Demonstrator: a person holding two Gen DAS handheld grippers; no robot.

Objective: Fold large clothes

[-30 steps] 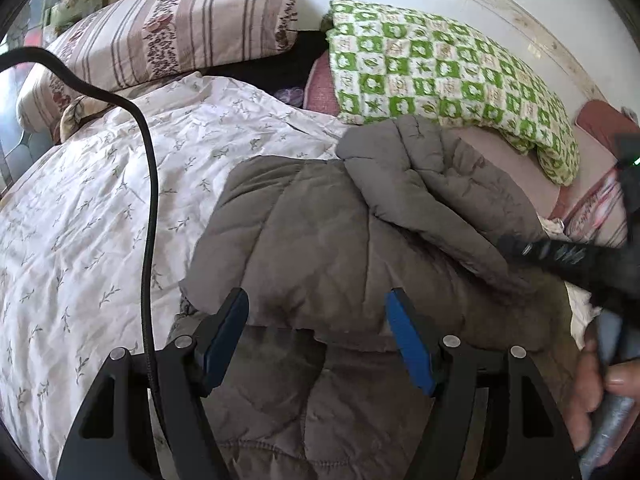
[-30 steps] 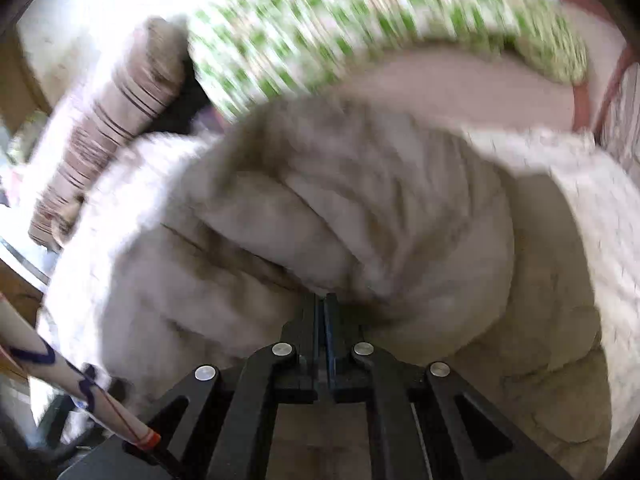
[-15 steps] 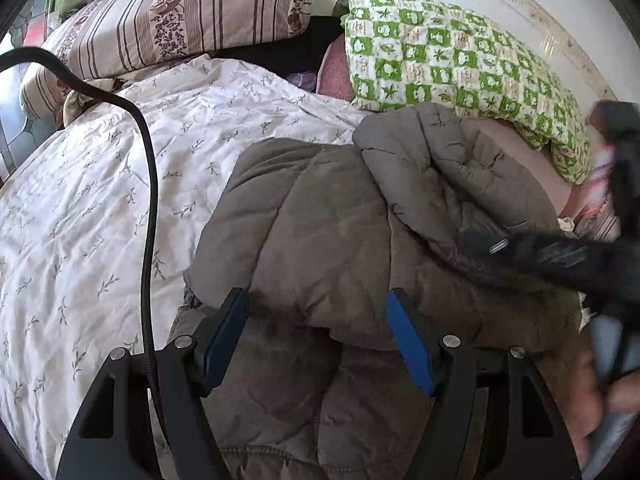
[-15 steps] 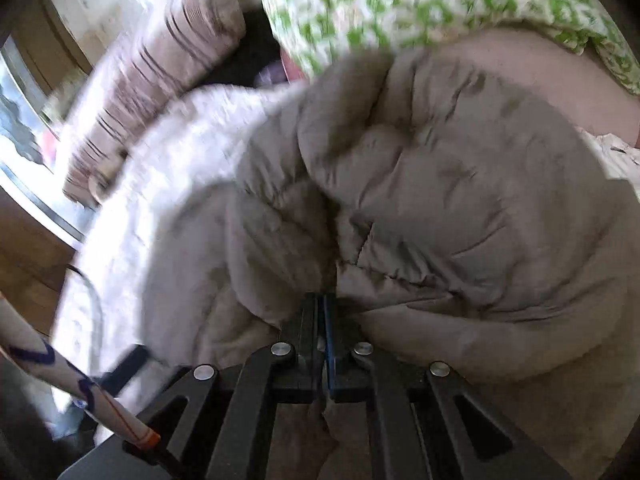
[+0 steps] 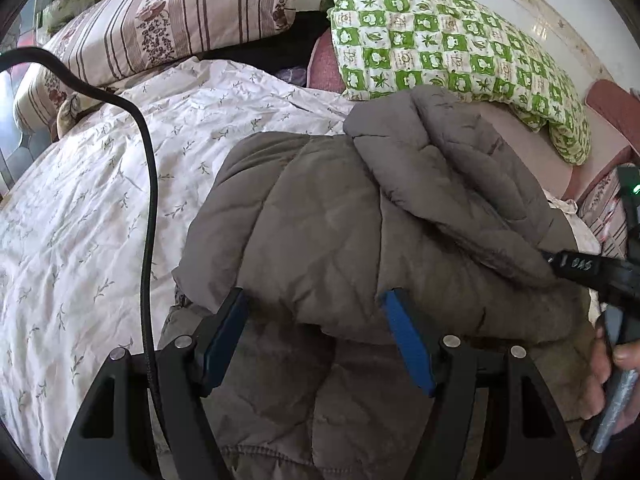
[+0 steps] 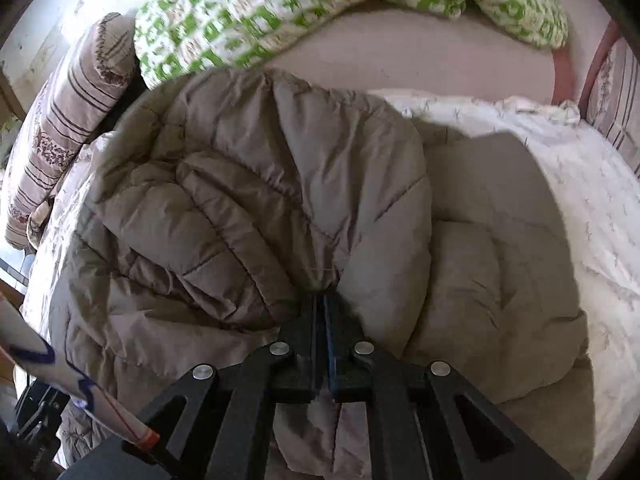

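Note:
A grey-brown quilted padded jacket (image 5: 328, 224) lies bunched on a bed, part of it folded over itself. My left gripper (image 5: 316, 312) is open and empty, its blue pads (image 5: 404, 332) straddling the jacket's folded edge just above the cloth. My right gripper (image 6: 322, 300) is shut on a pinched fold of the jacket (image 6: 256, 184) and holds it over the rest of the garment. The right gripper also shows in the left wrist view (image 5: 576, 268) at the jacket's right side, with the hand behind it.
The bed has a white floral sheet (image 5: 80, 208). A striped pillow (image 5: 172, 20) and a green checked pillow (image 5: 448, 40) lie at the head. A black cable (image 5: 148, 216) hangs across the left. A pink blanket (image 6: 408, 56) lies beyond the jacket.
My right gripper has carried the pinched jacket fold across the garment and its view has swung. The left gripper stays open over the jacket's edge, shifted slightly.

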